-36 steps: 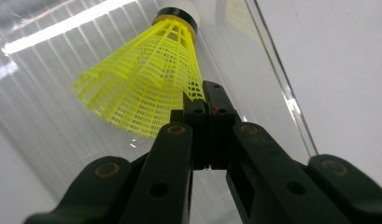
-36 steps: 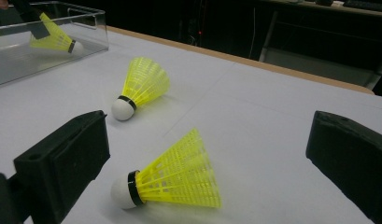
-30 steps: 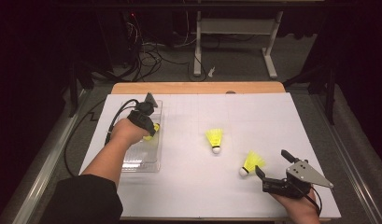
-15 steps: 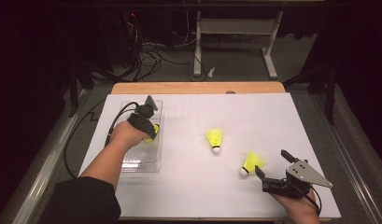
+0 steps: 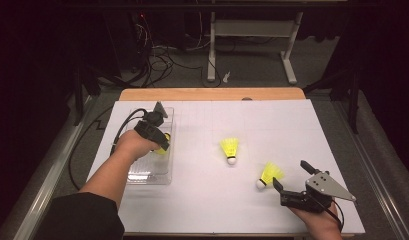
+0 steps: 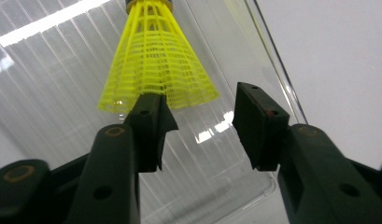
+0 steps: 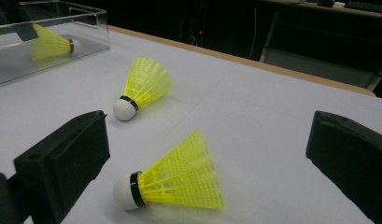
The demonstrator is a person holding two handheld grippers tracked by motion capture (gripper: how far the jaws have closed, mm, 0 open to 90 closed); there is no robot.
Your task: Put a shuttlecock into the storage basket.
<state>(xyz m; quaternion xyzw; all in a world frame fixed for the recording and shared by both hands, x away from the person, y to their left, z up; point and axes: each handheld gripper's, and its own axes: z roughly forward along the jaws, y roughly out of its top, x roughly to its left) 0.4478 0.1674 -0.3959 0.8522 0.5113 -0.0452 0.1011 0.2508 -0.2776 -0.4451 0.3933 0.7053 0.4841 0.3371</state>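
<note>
Left tongs [image 6: 198,116], just spreading, release a shuttlecock [image 6: 156,60] into the clear box [image 5: 164,172]; lift straight out. Right tongs [image 7: 207,154] wait spread.

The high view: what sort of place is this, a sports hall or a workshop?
Probably a lab or test room: a table under a white sheet, loose cables on the floor behind, and hand-held grippers sorting yellow shuttlecocks into a clear box.
</note>
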